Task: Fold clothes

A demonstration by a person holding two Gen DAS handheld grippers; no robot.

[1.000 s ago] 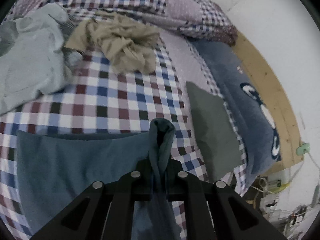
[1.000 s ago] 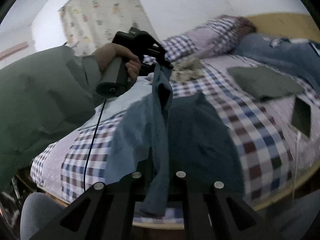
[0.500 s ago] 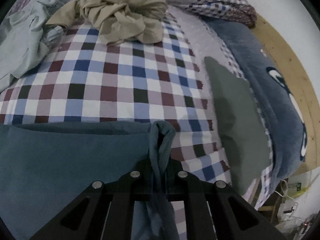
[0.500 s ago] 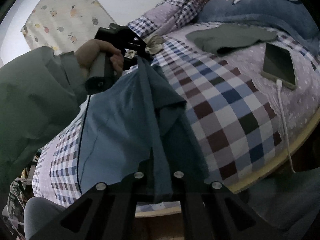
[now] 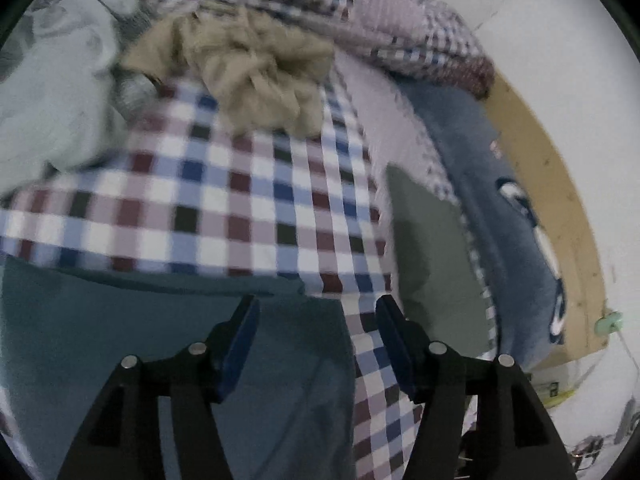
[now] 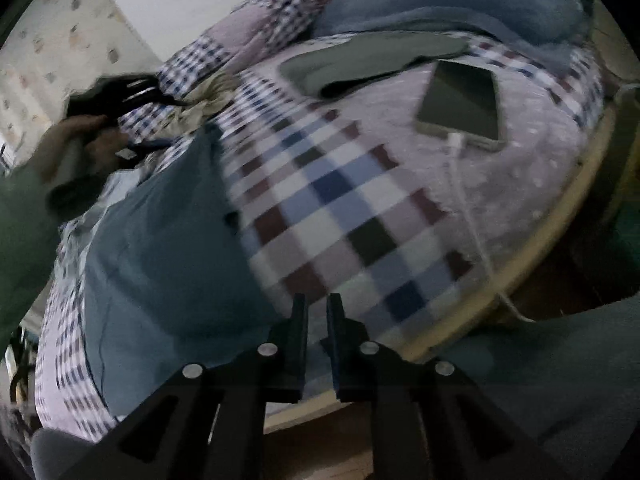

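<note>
- Blue garment (image 5: 120, 340) is lying flat on the checked bedspread (image 5: 208, 208).
- Left gripper (image 5: 316, 332) is spreading its jaws above the garment's corner, grasping nothing.
- Right gripper (image 6: 317, 330) is parting slightly, nothing between its jaws.

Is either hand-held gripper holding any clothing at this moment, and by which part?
Nothing is held. Both hand-held grippers, left and right, are opening with empty gaps; the blue garment lies flat on the bed.
</note>
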